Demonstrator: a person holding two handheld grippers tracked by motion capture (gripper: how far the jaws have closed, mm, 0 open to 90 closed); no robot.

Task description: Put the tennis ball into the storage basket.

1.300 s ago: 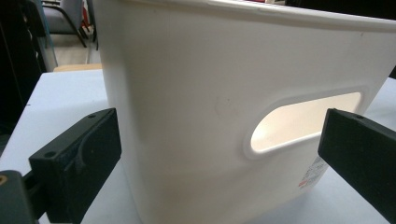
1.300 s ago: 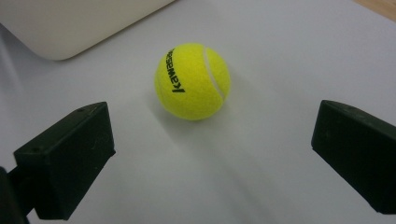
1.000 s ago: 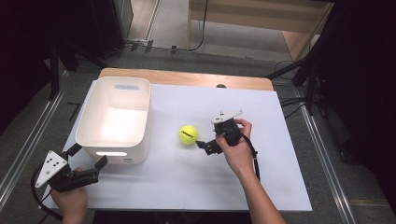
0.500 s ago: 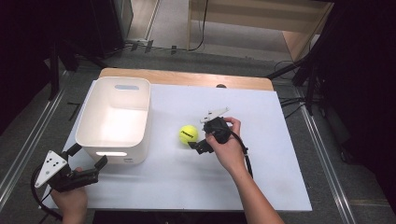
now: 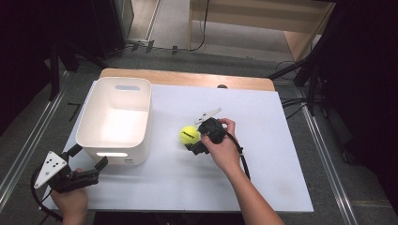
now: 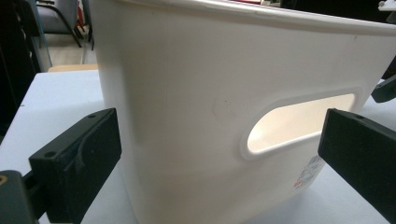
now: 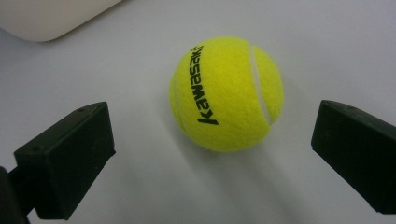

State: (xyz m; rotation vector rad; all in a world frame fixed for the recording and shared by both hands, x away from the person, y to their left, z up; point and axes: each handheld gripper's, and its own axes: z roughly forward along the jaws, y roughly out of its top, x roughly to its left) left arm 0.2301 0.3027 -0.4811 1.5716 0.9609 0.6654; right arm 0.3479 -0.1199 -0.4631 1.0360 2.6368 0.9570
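White table [image 5: 281,154], empty white bin [image 5: 115,119], tennis ball [image 5: 189,134] beside it, both grippers' jaws spread apart.

yellow tennis ball [image 7: 227,93], jaws wide apart

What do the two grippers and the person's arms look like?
Both grippers are black. The left gripper carries a grey three-cornered plate with small holes, and a black cable loops from it. The right gripper has a similar plate and a black cable along the forearm. The jaws are flat black blocks with a small hole near each tip. The forearms wear no sleeves.
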